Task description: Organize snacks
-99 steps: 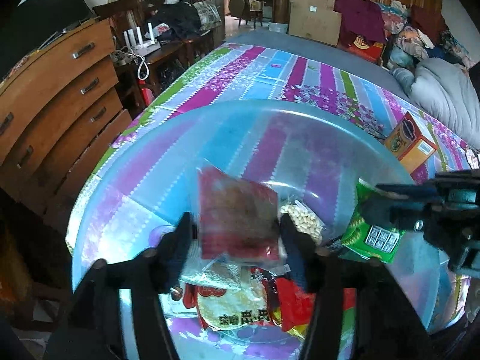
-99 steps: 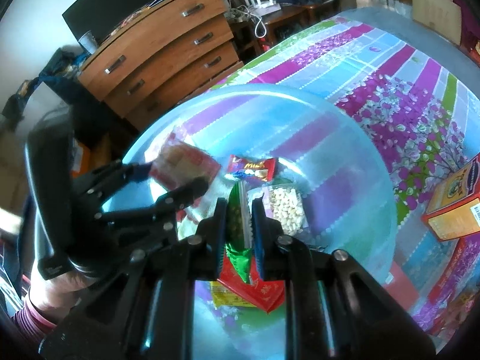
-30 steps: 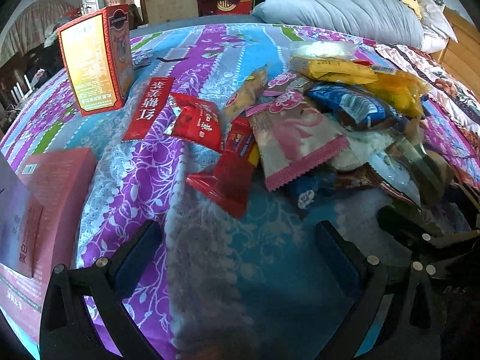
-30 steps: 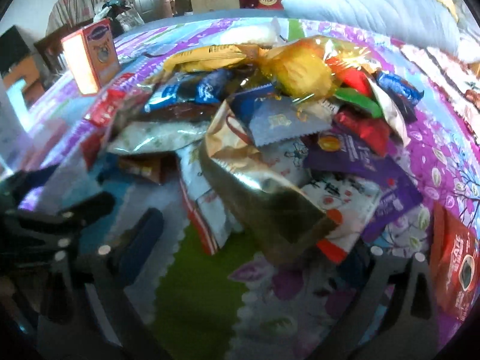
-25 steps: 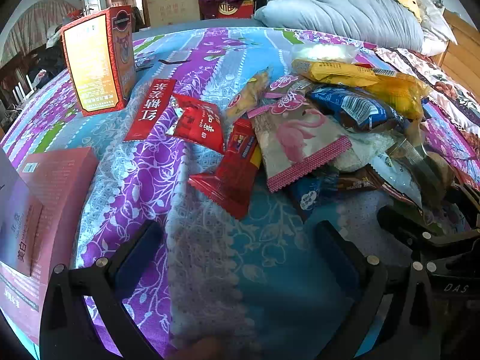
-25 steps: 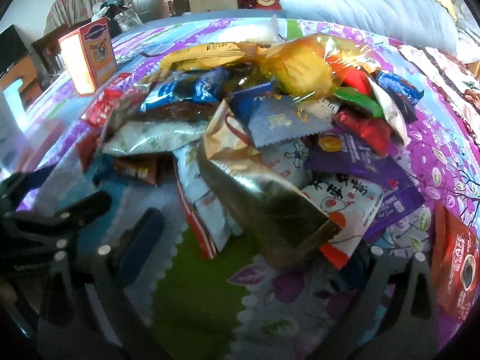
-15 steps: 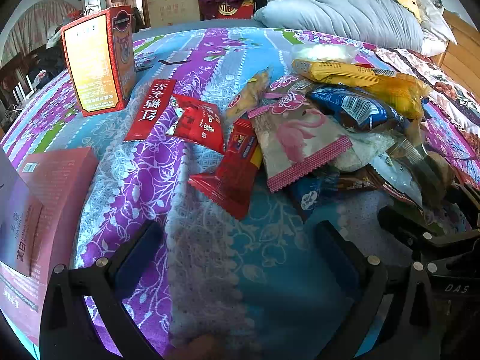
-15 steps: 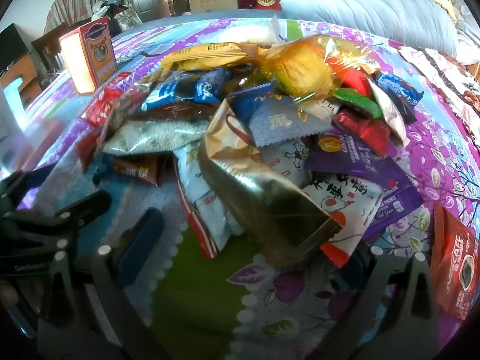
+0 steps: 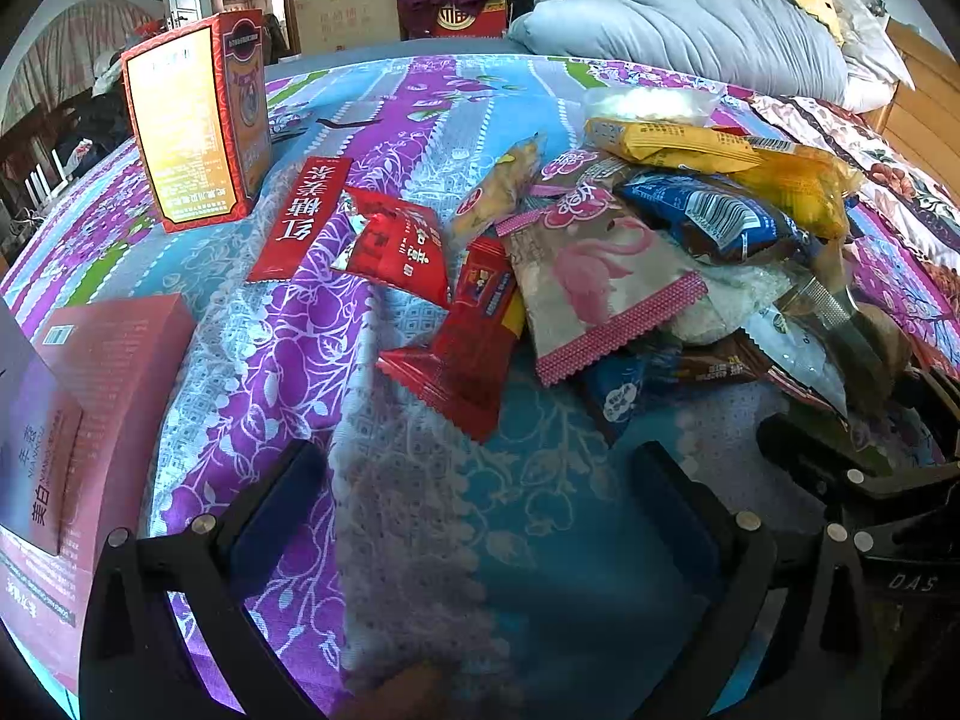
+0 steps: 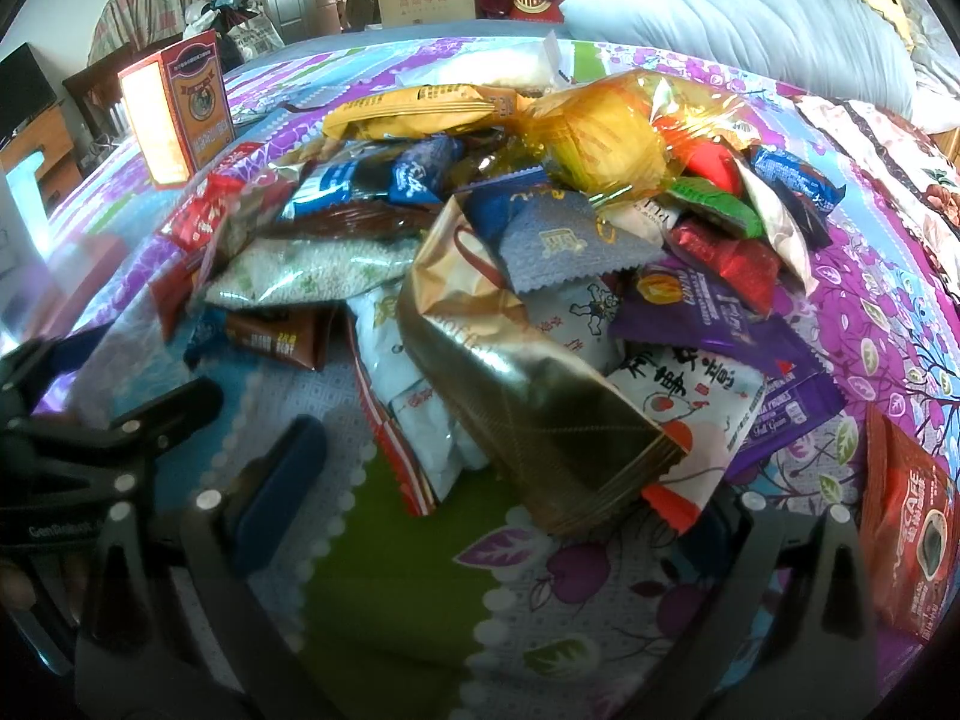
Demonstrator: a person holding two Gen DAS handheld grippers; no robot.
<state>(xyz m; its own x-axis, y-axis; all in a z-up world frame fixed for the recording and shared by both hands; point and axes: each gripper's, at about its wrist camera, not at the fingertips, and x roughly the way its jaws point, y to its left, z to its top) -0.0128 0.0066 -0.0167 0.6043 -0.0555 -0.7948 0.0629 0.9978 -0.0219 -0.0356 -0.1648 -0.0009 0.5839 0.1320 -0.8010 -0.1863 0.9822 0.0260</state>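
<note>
Your left tool (image 9: 474, 504), spread and empty, faces the red packet (image 9: 465, 348) lying straight ahead on the bedspread (image 9: 570, 540), long axis running away from you, nearer than your right tool (image 10: 504, 516), also spread.

**Bed-top snack layout**

Snack heap (image 10: 540, 228) lay on the bedspread (image 9: 540, 540), ahead of both grippers. Upright carton (image 9: 192, 120) stood left of the heap, behind a flat sachet (image 9: 300, 219). Flat box (image 9: 66, 438) lay nearest left. Rolled quilt (image 9: 690, 24) lay behind. Coffee sachet (image 10: 906, 534) lay apart, right.
</note>
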